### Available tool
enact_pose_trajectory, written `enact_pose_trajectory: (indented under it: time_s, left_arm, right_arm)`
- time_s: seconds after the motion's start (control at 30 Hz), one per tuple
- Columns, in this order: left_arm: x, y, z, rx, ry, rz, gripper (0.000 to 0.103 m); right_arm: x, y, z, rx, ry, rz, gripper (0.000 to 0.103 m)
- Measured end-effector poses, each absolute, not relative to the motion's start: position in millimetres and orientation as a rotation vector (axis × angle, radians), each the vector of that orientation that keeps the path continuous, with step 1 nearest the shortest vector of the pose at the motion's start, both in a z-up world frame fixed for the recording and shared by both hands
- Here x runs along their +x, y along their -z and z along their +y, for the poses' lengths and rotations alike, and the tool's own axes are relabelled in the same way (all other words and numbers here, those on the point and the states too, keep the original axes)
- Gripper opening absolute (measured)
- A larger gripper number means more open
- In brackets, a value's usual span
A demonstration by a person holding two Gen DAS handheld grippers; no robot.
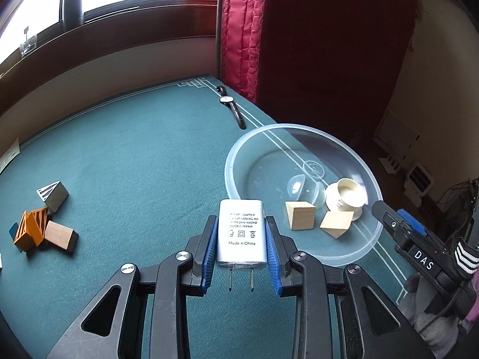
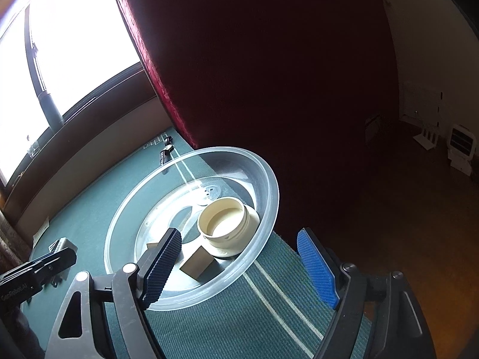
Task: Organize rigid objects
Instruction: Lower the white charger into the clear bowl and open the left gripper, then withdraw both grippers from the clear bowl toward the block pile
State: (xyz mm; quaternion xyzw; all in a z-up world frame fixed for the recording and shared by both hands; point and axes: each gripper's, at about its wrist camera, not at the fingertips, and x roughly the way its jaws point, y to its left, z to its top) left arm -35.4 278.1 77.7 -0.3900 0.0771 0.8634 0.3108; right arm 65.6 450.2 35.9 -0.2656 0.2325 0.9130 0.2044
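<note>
My left gripper (image 1: 242,233) is shut on a white power adapter (image 1: 242,233), prongs pointing back at the camera, held above the green cloth just left of a clear plastic bowl (image 1: 239,152). The bowl holds two wooden cubes (image 1: 300,219), a cream round fitting (image 1: 347,199) and a clear half dome (image 1: 302,188). My right gripper (image 2: 239,264) is open and empty at the bowl's near rim (image 2: 191,305), above the cream fitting (image 2: 227,224) and a wooden cube (image 2: 197,264).
A pile of wooden and orange striped blocks (image 1: 42,227) lies at the left of the green table (image 1: 134,155). A wristwatch (image 1: 232,106) lies at the far edge by a red quilted curtain (image 1: 242,36). The right gripper's finger (image 1: 398,224) reaches over the bowl's right rim.
</note>
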Motion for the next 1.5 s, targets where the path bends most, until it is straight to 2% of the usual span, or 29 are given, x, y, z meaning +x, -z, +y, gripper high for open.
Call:
enact_pose_trajectory:
  time_s: [0.47,0.5,0.57,0.6,0.8,1.17,1.5]
  left_arm:
    - [-54,-71,323,-1.006,-2.228,0.206,0.032]
    - [-56,-70,323,-1.013,-2.231,0.197,0.034]
    - [-60,-67,319,-1.036,-2.237,0.17,0.055]
    - [-61,-66,315,-1.038,-2.253,0.156,0.059]
    - [-62,-65,298,-1.038,-2.315,0.156,0.062]
    - [-56,-61,285,-1.028,-2.398,0.234,0.081]
    - [-53,-57,267,-1.041,-2.437,0.239,0.081]
  right_arm:
    - [70,-36,445,-0.727,-2.566,0.6,0.083]
    - [70,-37,445,-0.726,-2.565,0.601,0.083]
    - [68,-37,446,-0.724,-2.563,0.603,0.083]
    - [68,-38,446,-0.721,-2.563,0.602,0.083]
    - [66,-38,444,-0.724,-2.571,0.598,0.083]
    - [66,-40,438,-0.732,-2.596,0.583,0.085]
    - [65,-40,429,-0.749,-2.62,0.569,0.087]
